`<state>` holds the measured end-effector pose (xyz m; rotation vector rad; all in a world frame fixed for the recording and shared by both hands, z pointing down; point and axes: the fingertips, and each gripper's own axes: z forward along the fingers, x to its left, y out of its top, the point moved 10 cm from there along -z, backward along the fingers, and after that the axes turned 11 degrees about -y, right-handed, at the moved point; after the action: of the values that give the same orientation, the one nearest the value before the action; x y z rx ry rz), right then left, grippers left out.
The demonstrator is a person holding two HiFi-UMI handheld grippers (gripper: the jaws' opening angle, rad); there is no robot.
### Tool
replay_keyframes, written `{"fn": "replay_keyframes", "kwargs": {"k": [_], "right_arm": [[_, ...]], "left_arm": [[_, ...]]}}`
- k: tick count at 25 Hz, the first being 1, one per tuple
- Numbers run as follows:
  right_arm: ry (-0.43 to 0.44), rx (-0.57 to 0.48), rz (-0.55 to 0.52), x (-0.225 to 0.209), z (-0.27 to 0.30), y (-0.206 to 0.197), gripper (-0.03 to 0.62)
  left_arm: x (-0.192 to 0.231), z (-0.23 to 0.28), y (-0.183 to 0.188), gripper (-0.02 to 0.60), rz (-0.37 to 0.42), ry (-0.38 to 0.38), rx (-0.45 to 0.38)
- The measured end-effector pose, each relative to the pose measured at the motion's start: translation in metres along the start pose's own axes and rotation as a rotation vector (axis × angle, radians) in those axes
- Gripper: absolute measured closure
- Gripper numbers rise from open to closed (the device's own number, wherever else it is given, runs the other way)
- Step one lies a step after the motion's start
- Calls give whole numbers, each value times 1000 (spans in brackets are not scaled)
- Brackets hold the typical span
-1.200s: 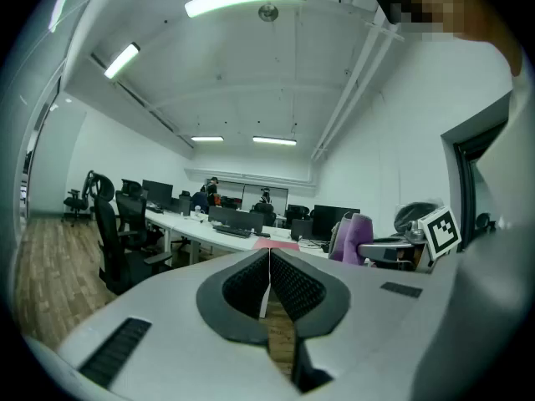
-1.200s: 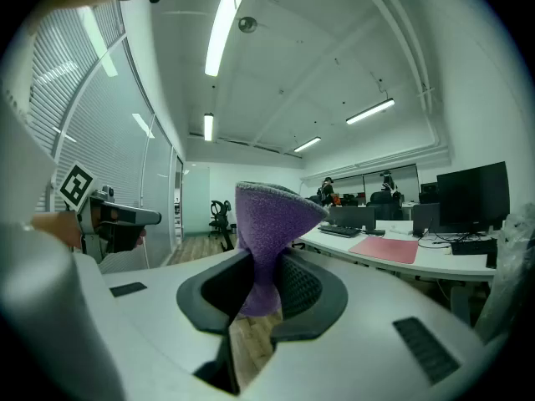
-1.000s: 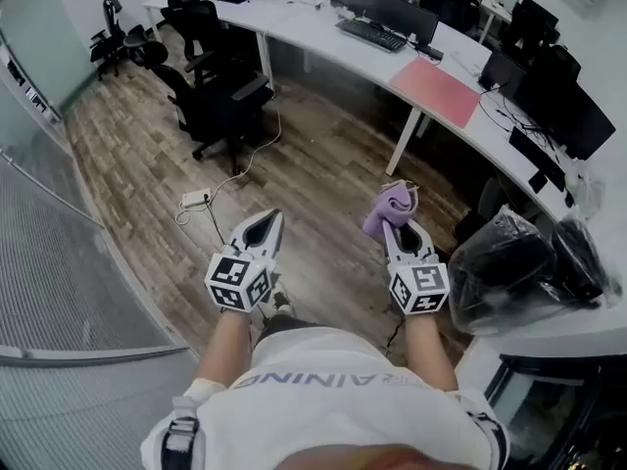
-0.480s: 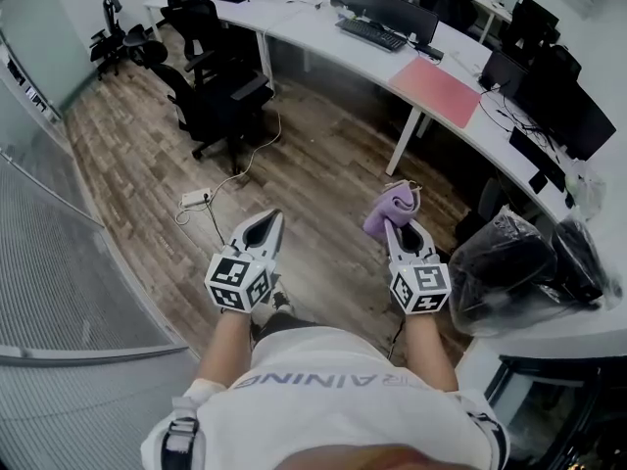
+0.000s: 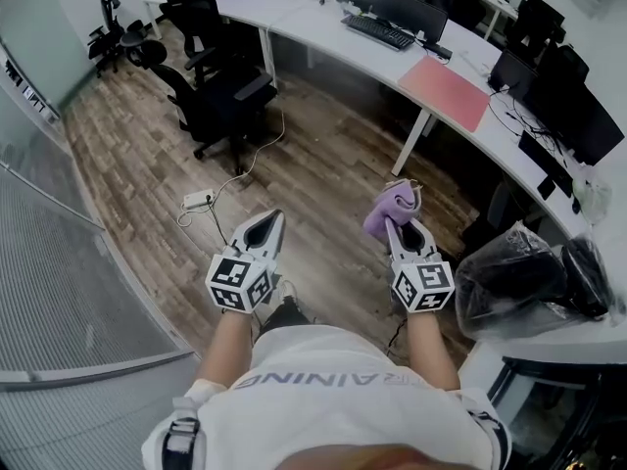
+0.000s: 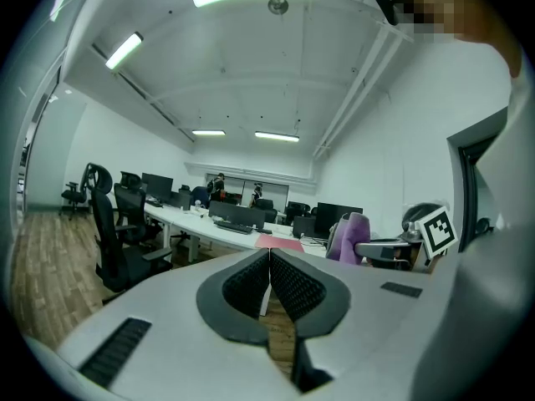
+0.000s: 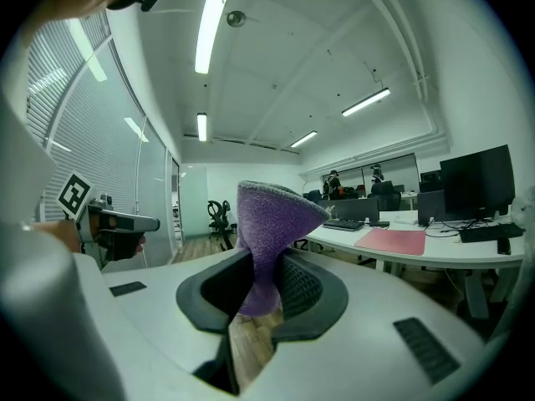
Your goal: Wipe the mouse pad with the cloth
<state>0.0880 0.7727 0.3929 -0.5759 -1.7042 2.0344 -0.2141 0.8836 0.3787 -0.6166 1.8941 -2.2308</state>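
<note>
Right tool (image 7: 266, 267) clamps the purple cloth (image 7: 272, 215); left gripper view shows left tool (image 6: 270, 261) closed.

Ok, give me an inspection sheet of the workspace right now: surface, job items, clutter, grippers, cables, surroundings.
Surface: curved white desk, out ahead of both grippers.
Job's things: pink mouse pad flat on the desk, nothing on it; purple cloth held up over the floor, not yet at the pad.
Clutter: keyboard, monitors, black items under clear plastic at the desk's near end.
Grippers: left gripper shut, empty; right gripper shut on the cloth.
Cables: power strip and white cable on the floor; wires beside the pad.
Surroundings: wood floor, black office chairs, blinds at left.
</note>
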Motion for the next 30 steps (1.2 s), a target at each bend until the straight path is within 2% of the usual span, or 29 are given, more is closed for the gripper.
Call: {"fn": "replay_keyframes", "kwargs": {"k": [16,23,30], "right_arm": [[-45,30,-30,70,148,32,501],[-20,72,-23,80,197,28,500],[3,81,3,55,247,25,500]], "left_arm": [[172,37,39,549,-20,-74,3],[215,47,40,549,-46,-54,6],[237,90,47,549,-44,-40,19]]}}
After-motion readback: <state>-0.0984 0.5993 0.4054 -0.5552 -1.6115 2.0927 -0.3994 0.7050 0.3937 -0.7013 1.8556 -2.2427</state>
